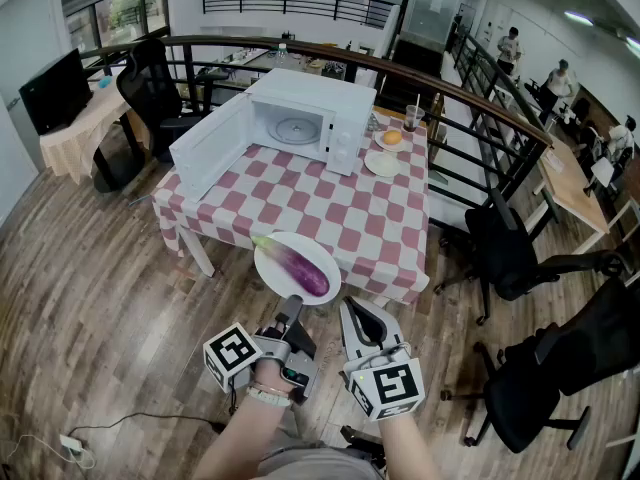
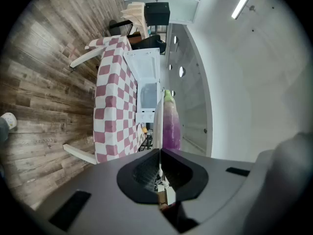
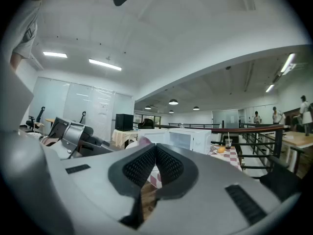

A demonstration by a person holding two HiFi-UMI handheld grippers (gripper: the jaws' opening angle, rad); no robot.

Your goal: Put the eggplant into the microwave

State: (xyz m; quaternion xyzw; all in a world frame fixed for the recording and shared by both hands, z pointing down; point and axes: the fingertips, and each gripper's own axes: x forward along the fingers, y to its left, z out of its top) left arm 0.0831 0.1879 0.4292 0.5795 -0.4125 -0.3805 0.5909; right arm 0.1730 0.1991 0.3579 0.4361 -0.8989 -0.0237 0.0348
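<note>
- Left gripper: jaws shut down on the near rim of a white plate. In the left gripper view the plate shows edge-on, running straight out from the closed tips.
- Eggplant: purple, green at the stem, lying lengthwise on that plate with the stem end pointing toward the table's far left. From the left gripper it sits flat against the plate face.
- The plate overlaps the near edge of the table, which has a red-and-white check cloth. Cannot tell whether it rests on the cloth or hangs clear.
- Right gripper: jaws together, nothing between them, confirmed in its own view. It is just beside the left gripper, short of the table and not touching the plate.
- Microwave: white, at the far side of the table, well apart from the plate. Its door is swung wide toward the left, and the glass turntable is visible inside.
- Right of the microwave: a small dish holding an orange, a bare dish and a cup with a straw.
- A marker cube sits on each gripper, left and right.
</note>
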